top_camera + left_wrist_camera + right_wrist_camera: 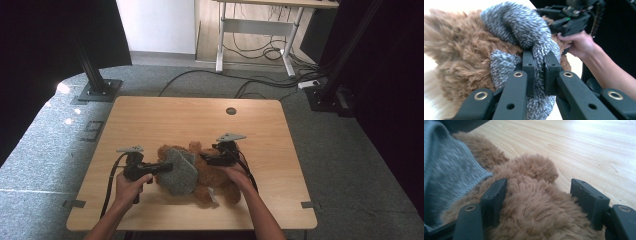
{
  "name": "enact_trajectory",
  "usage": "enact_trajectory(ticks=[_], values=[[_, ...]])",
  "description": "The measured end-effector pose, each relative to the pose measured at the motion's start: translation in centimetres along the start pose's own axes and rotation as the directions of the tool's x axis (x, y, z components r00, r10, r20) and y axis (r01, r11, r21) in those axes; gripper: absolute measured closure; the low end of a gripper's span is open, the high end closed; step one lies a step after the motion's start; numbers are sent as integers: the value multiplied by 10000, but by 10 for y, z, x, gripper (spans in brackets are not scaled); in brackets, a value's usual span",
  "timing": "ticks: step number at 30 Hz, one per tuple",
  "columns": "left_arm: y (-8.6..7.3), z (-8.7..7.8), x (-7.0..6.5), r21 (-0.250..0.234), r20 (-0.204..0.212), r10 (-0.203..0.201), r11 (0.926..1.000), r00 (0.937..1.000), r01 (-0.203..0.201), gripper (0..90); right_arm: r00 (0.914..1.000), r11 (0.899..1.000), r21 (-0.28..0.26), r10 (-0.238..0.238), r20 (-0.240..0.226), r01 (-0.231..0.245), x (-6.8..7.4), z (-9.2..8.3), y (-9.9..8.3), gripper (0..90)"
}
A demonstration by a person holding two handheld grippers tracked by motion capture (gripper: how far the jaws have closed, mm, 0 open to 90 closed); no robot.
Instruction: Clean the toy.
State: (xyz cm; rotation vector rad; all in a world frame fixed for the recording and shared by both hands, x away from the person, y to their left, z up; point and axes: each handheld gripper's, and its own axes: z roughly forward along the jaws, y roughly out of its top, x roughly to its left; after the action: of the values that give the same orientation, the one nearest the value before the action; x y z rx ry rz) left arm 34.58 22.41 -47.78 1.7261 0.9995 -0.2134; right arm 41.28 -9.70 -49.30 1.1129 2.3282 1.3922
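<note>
1. at lower centre of the high view, a brown plush bear (pixel 212 175) lies on the wooden table (pixel 150 120), partly under a grey fuzzy cloth (pixel 180 172).
2. left gripper (pixel 540 72) pinches a fold of that cloth between pressed-together jaws.
3. right gripper (pixel 539 197) has jaws spread around the bear's fur, one pad against it, the other just clear.

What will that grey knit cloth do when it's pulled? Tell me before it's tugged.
The grey knit cloth will probably drape and stretch rather than hold shape: it folds limply where the left gripper pinches it. Its fuzzy surface may cling to the plush bear, dragging it along.
</note>
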Motion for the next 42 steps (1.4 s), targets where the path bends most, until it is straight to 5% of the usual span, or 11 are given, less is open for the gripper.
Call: enact_trajectory(ticks=[7,9,12,17,21,24,30,36,42], values=[[-11,10,7,351,-301,-22,9994,9995,32,819,9988,9988,377,306,393,-321,2,-33,-3,175],[-12,12,6,423,-279,-48,9991,9996,60,819,9956,9939,780,736,578,-780,-1,-34,-9,175],[-12,14,5,462,-312,18,9989,9995,-3,819,9904,9844,1154,1268,557,-1325,-3,-31,-13,251],[-11,15,7,479,-453,38,9989,9990,-16,819,9924,9852,1225,1153,419,-1196,0,-22,-15,447],[-10,18,10,312,-530,-9,9995,9986,26,819,9948,9903,969,976,281,-999,0,-18,-15,586],[-6,18,13,170,-661,-8,9999,9978,19,819,9936,9944,179,1037,440,-1046,-4,-17,-13,651],[4,17,19,-17,-1019,-84,10000,9948,82,818,9940,9882,-1534,205,1073,-38,-1,-11,-2,719],[-9,-3,15,-363,-190,-272,9990,9995,265,817,9882,9726,-1868,-1232,913,1385,17,-24,-22,717],[7,-13,-9,-857,353,128,9963,9993,-98,817,9779,9553,-2112,-1955,739,2069,38,-37,-49,718]])
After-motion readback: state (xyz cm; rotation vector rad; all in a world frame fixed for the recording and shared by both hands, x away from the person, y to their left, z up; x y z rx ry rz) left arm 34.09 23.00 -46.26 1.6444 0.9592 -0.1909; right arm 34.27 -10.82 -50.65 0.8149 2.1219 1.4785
